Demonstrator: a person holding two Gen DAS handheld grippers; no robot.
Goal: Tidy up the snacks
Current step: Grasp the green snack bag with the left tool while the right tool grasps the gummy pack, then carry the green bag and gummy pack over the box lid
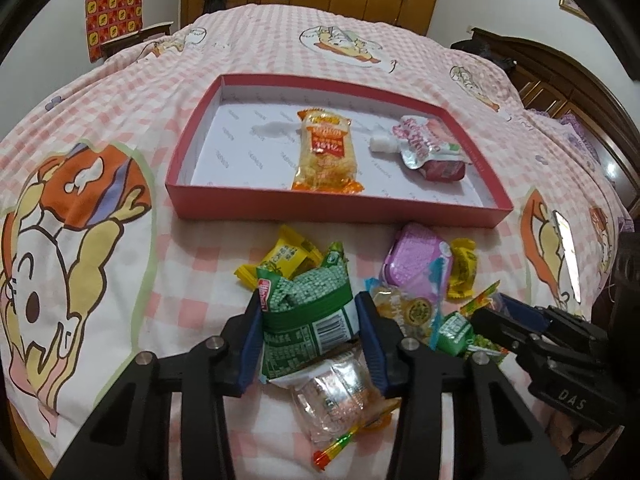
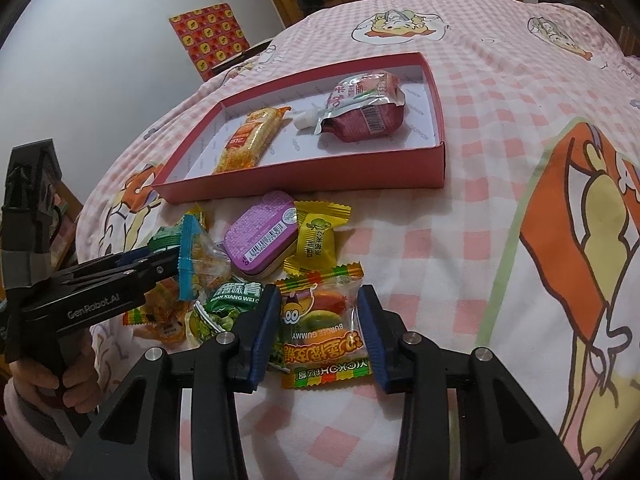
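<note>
my left gripper [image 1: 308, 312] is clamped on a crinkled green-and-white foil snack packet [image 1: 306, 312], its blue pads pressing both sides. my right gripper [image 2: 318, 312] squeezes a clear burger gummy packet [image 2: 320, 320] with rainbow-striped edges, pads touching its sides. both packets sit in the loose pile on the pink checked bedspread [image 2: 460, 240], just beside a flat purple tin [image 2: 262, 240]. the shallow red cardboard box [image 1: 332, 206] beyond the pile holds an orange cracker packet [image 1: 326, 154] and a pink spouted pouch [image 1: 430, 148].
</note>
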